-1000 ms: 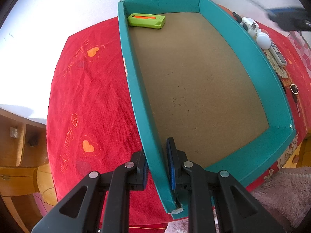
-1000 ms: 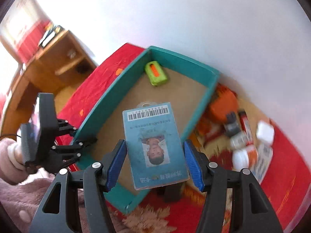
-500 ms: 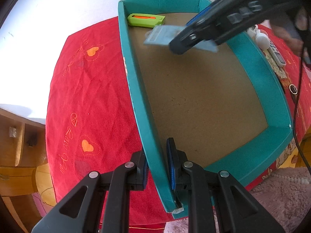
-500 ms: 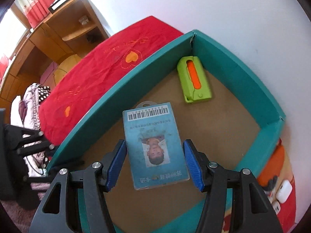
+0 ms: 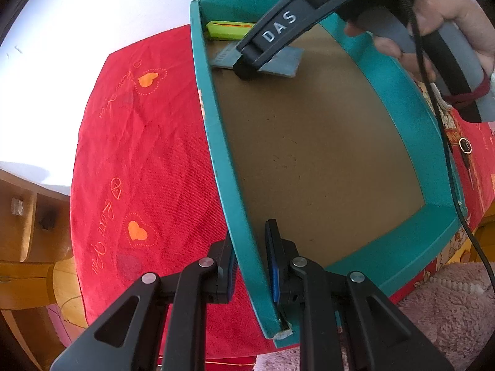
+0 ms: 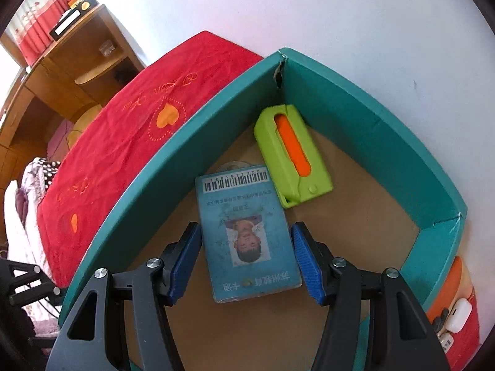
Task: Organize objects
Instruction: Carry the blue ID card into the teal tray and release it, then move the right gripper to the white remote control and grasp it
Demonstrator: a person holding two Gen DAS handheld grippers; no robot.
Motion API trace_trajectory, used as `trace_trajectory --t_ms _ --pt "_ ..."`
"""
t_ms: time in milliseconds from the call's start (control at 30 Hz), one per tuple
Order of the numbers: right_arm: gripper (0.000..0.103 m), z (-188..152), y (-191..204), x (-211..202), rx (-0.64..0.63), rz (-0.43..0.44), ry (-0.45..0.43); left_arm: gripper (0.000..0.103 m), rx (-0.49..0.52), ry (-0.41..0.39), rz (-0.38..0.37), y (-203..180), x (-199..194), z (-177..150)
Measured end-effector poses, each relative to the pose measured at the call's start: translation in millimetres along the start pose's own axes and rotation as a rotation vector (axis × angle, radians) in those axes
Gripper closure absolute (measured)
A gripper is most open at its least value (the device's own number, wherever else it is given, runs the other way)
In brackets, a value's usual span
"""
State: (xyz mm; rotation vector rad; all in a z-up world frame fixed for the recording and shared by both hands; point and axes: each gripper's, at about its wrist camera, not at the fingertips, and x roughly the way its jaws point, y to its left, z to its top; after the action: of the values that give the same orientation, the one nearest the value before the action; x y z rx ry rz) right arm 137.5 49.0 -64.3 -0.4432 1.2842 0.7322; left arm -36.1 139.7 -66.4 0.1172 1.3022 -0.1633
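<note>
A teal box (image 5: 402,83) with a brown floor stands on the red cloth. My left gripper (image 5: 250,266) is shut on its left wall near the front corner. My right gripper (image 6: 244,256) is shut on a blue ID card (image 6: 247,232), low in the box's far left corner (image 6: 280,71). The card's far edge lies beside a green and orange case (image 6: 292,157) that rests against the back wall. In the left wrist view the card (image 5: 278,61) and the case (image 5: 229,29) show partly behind my right gripper's fingers (image 5: 272,37).
The red tablecloth (image 5: 139,154) has orange hearts. Small items, among them white earbud cases (image 6: 458,315) and a key (image 5: 465,148), lie right of the box. A wooden shelf unit (image 6: 71,61) stands to the left. A pink rug (image 5: 433,309) lies below the table.
My right gripper has carried the ID card down into the box's far left corner, beside the green case. My left gripper keeps its hold on the box wall.
</note>
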Motion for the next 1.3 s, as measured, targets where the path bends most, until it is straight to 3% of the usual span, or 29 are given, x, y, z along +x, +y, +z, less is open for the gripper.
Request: trace_trajectory --t_ms 233,500,767,1033,1300 --pt "0.043 2 15 1 -0.041 -0.015 0.003 0.088 -0.001 0.004 -0.001 1 2 1" --pt "0.042 -4 9 -7 0.023 0.001 -0.010 0.088 -0.003 -0.005 -0.007 3 3 0" --pt "0.042 -23 3 -51 0.077 -0.036 -0.084 0.088 -0.004 -0.009 -0.006 3 2 -3" --pt "0.042 -82 -19 -107 0.189 -0.042 -0.131 0.088 -0.007 -0.018 -0.008 4 2 -7" --pt "0.042 -151 -44 -127 0.365 -0.082 -0.118 0.088 0.000 -0.015 -0.004 3 1 -7"
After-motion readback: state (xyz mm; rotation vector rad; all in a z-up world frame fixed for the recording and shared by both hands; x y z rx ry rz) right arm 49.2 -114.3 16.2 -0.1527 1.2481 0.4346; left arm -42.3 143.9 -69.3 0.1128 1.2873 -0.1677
